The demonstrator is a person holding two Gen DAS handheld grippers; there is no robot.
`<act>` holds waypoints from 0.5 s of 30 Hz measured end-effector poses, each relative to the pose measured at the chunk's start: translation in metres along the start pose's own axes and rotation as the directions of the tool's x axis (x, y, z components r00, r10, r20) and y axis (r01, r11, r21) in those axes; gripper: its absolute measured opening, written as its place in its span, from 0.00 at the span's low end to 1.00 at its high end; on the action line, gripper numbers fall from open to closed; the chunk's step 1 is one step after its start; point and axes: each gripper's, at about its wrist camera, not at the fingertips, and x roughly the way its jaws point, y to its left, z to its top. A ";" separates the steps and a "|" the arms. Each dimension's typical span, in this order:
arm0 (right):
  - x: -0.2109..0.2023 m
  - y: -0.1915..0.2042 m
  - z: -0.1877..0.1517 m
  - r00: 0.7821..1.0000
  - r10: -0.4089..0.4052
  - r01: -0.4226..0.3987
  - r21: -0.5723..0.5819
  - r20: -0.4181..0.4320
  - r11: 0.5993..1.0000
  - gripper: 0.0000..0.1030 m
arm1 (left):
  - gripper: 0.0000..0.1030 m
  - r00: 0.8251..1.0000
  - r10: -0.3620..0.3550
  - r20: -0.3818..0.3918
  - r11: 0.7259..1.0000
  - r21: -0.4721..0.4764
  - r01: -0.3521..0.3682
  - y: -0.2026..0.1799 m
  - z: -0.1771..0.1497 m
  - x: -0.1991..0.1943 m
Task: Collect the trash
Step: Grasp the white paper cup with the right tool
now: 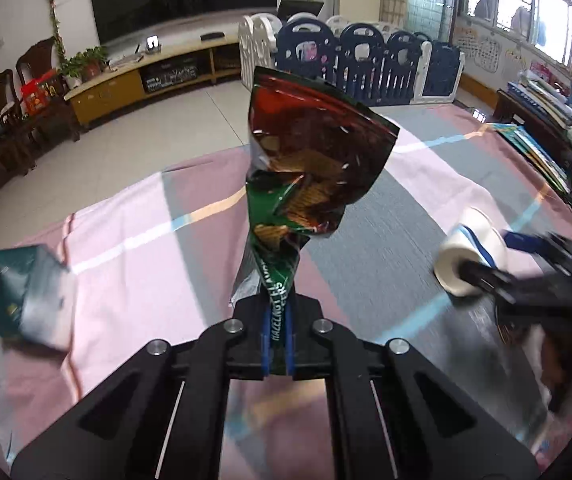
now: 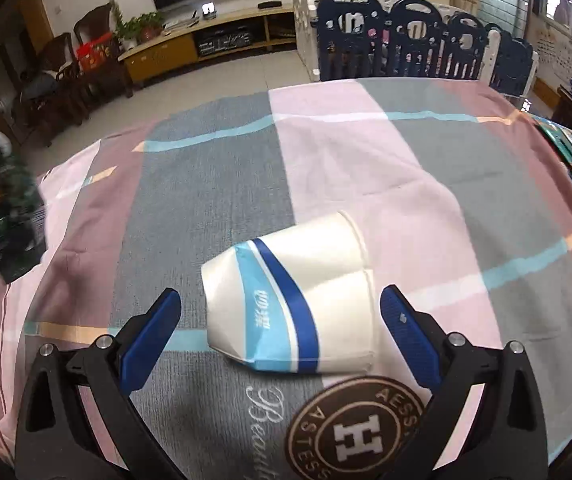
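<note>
- Left gripper [image 1: 277, 344]: pads clamped tight on the twisted neck of 1 snack wrapper [image 1: 309, 160], green/red foil, "HAZELNUT" print readable at the pinch. Wrapper stands up from the jaws, clear of the cloth.
- Right gripper [image 2: 280, 328]: jaws spread wide, one blue pad each side of 1 crushed paper cup [image 2: 289, 304]. Pads close beside cup but a gap shows both sides; nothing gripped.
- Cup: white w/ light- and dark-blue band, lies on its side on the cloth, base end toward the left pad, rim end toward the right pad. Left-wrist view shows the same cup [image 1: 470, 255] at right, blurred, w/ a black finger of the right gripper [image 1: 485, 276] in front of it.
- Count of trash seen: 1 wrapper (held), 1 cup (on cloth), 1 further green/silver pack [image 1: 18, 292] at the cloth's left side, blurred; type uncertain.
- Surface: patchwork cloth [image 2: 365, 152], pink/grey/mauve w/ light-blue stripes, round "H" badge [image 2: 359, 428] printed just below the cup.
- Edges: far cloth edge runs well beyond the cup; left edge drops to tiled floor [image 1: 158, 128]. Right edge bordered by stacked books [image 1: 541, 148].
- Open room: wide bare cloth ahead of the cup and between cup and wrapper. 1 navy/white playpen fence [image 2: 425, 40] past the far edge.
</note>
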 end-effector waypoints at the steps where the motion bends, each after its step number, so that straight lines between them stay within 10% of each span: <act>1: 0.007 0.002 0.001 1.000 0.014 -0.014 -0.002 -0.024 1.000 0.95 | 0.06 1.000 -0.011 0.004 1.000 -0.005 0.011 0.001 -0.011 -0.014; 3: 0.014 0.005 -0.002 0.999 0.020 -0.020 -0.003 -0.041 1.000 0.79 | 0.06 1.000 -0.014 0.000 1.000 -0.017 0.014 0.003 -0.026 -0.032; 15: -0.128 0.046 -0.101 0.997 0.060 -0.054 -0.090 0.056 0.994 0.78 | 0.06 0.993 0.107 0.052 0.992 -0.079 -0.103 -0.029 -0.078 -0.158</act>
